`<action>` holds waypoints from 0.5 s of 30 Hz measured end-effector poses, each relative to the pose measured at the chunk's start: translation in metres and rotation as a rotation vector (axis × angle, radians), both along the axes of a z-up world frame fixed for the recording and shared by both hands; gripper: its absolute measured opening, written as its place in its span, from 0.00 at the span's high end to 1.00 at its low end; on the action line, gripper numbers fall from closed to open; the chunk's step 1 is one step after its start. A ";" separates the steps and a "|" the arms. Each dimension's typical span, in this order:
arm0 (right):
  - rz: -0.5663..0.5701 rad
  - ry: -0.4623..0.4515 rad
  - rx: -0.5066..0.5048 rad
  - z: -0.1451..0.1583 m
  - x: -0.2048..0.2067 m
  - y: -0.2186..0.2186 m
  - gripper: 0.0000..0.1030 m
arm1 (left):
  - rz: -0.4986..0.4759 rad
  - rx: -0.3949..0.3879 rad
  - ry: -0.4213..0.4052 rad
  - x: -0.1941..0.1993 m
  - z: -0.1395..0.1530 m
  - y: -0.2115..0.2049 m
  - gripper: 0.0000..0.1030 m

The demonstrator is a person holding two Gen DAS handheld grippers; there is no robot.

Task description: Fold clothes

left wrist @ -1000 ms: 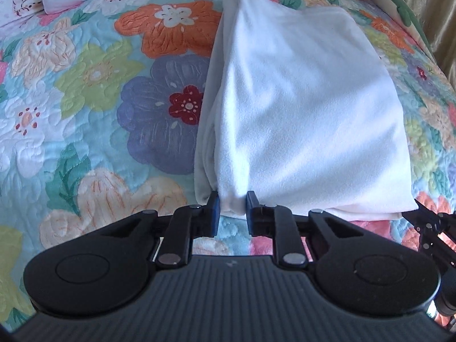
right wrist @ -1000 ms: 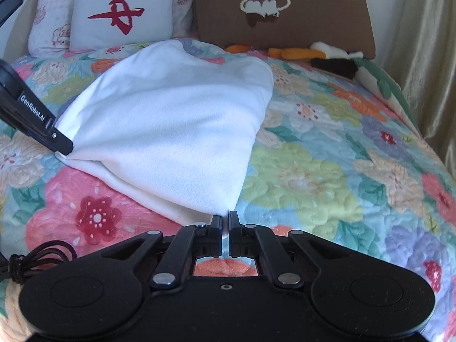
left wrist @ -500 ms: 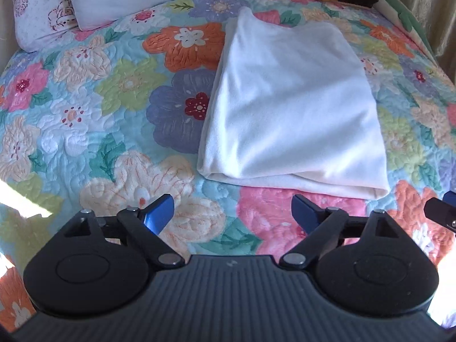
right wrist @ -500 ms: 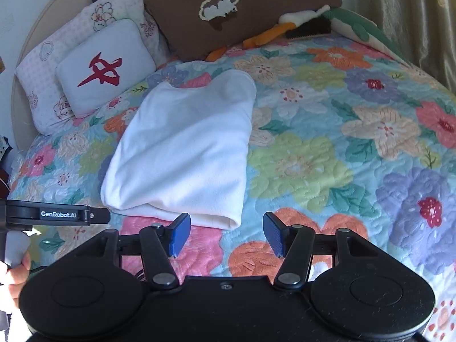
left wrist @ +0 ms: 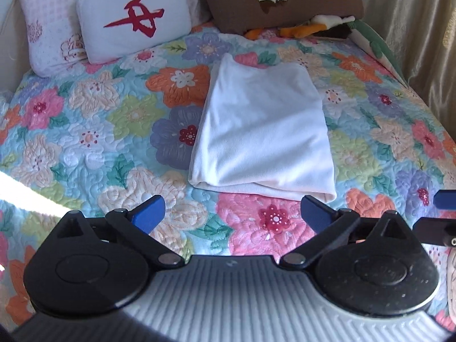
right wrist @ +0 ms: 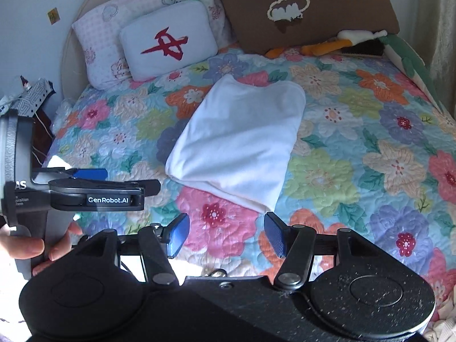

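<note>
- The white garment (left wrist: 263,131) lay folded in a neat rectangle mid-quilt (left wrist: 85,131); I judged folding essentially done.
- My left gripper (left wrist: 232,213) and right gripper (right wrist: 226,233) had just been opening, empty, nothing between them.

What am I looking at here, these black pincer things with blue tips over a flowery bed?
These are two hand-held grabbing tools, each with a camera looking along its fingers. One picture comes from the left gripper, the other from the right gripper, where a hand holds the left tool. A folded white cloth lies on the flowered quilt, pillows behind. Both grippers' jaws have just been opening; nothing is between them, nothing held.
</note>
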State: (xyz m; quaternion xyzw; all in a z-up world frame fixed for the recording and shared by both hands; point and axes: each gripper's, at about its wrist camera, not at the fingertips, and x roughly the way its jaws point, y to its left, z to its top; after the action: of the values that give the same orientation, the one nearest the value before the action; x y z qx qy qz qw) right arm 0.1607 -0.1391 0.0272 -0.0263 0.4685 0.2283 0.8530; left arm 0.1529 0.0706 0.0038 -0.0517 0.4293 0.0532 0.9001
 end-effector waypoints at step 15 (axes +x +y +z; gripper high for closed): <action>-0.098 -0.096 0.036 -0.015 -0.012 0.008 0.19 | -0.068 0.023 -0.025 -0.017 0.007 -0.024 0.00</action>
State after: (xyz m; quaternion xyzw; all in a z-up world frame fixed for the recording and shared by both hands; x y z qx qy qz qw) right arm 0.1491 -0.1315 0.0122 0.0012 0.4234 0.1932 0.8851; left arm 0.1359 0.0462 0.0108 -0.0273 0.4190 0.0266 0.9072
